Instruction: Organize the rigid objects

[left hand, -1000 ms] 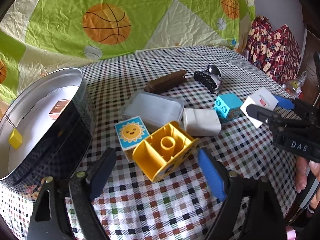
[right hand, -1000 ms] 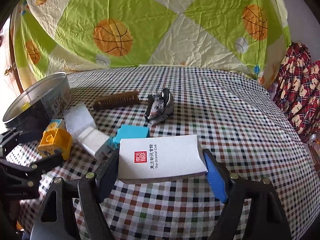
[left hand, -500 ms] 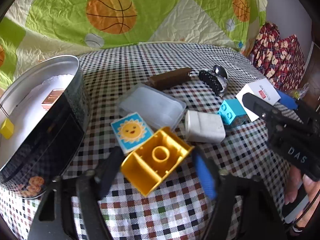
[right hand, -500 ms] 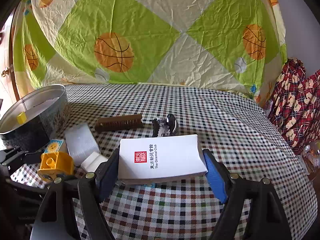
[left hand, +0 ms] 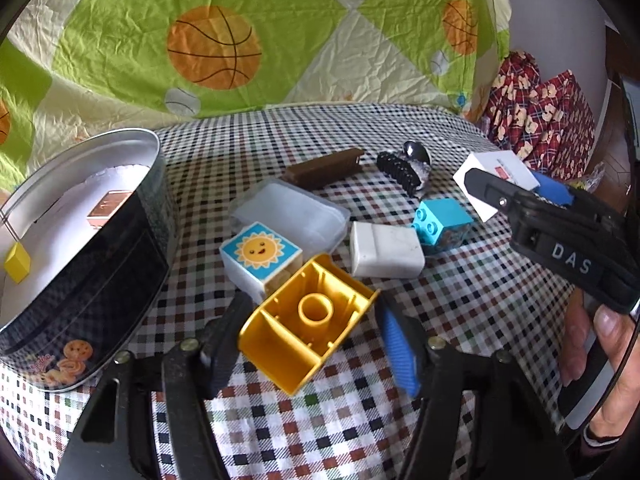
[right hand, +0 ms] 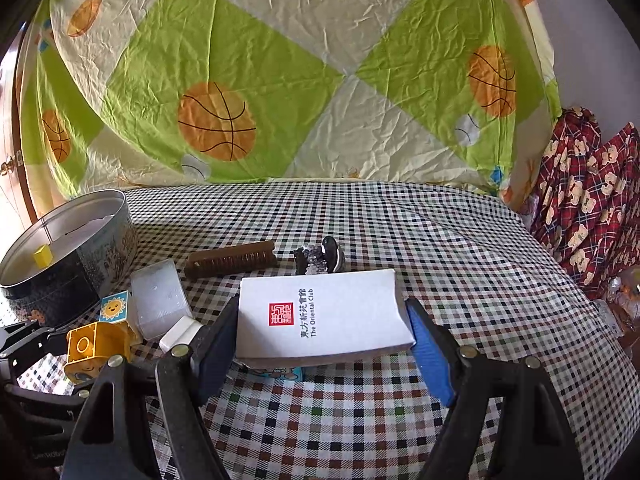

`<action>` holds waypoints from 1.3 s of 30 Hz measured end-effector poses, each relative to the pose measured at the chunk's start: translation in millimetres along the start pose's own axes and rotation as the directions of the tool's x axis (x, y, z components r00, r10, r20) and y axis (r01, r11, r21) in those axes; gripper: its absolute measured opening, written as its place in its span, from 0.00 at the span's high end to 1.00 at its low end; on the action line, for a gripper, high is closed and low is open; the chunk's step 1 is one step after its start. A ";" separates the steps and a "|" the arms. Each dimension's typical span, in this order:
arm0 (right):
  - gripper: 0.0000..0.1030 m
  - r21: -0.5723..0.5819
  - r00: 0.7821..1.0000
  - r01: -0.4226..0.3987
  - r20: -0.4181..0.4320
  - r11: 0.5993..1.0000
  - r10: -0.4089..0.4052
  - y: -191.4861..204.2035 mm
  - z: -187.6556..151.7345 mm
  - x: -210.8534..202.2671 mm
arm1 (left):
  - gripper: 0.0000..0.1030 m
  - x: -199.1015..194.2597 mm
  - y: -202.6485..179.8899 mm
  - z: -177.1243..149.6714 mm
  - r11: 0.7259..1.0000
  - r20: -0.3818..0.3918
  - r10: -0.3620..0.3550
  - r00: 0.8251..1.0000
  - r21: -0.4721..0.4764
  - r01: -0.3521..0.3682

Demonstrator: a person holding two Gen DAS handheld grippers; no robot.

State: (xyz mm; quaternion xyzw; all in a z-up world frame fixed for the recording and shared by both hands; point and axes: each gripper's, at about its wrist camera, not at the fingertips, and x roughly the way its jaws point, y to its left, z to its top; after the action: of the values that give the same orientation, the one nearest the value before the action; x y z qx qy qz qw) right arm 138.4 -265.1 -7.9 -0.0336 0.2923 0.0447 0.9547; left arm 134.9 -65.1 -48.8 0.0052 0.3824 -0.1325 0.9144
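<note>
My left gripper (left hand: 308, 336) is shut on a yellow toy brick (left hand: 306, 320), hollow side up, held a little above the checked cloth; it also shows in the right wrist view (right hand: 96, 344). My right gripper (right hand: 320, 340) is shut on a white card box (right hand: 320, 316) with a red seal, lifted over the table; it also shows in the left wrist view (left hand: 496, 178). A round tin (left hand: 80, 248) at the left holds a small yellow cube (left hand: 17, 268) and a copper piece (left hand: 109, 208).
On the cloth lie a sun-face block (left hand: 260, 256), a clear plastic box (left hand: 288, 212), a white block (left hand: 386, 250), a cyan brick (left hand: 440, 226), a brown comb (left hand: 324, 168) and a black hair clip (left hand: 404, 168). A quilt hangs behind.
My left gripper has closed on the yellow brick and lifted it. My right gripper has risen with the white box, clear of the cyan brick.
</note>
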 end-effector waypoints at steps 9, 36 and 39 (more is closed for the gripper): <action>0.22 0.000 1.000 0.008 0.015 1.000 -0.008 -1.6 -0.1 -3.8 | 0.38 -8.0 13.2 -0.6 0.998 0.051 -0.016 0.999 -0.068 0.019; 0.22 0.016 0.995 -0.003 0.097 1.000 0.001 -4.2 0.1 -18.1 | 0.38 -39.0 11.0 -10.2 0.997 0.225 0.055 0.973 -0.071 -0.040; 0.22 0.019 0.994 -0.002 0.106 1.000 0.000 -4.6 0.1 -19.5 | 0.38 -40.8 11.1 -11.2 0.996 0.236 0.061 0.970 -0.074 -0.044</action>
State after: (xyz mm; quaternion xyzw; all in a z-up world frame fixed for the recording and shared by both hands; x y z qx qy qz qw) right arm 122.8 -270.9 3.3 -0.0221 0.2419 0.0442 0.9690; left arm 102.3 -43.4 -29.2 -0.0319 0.2739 -0.0947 0.9566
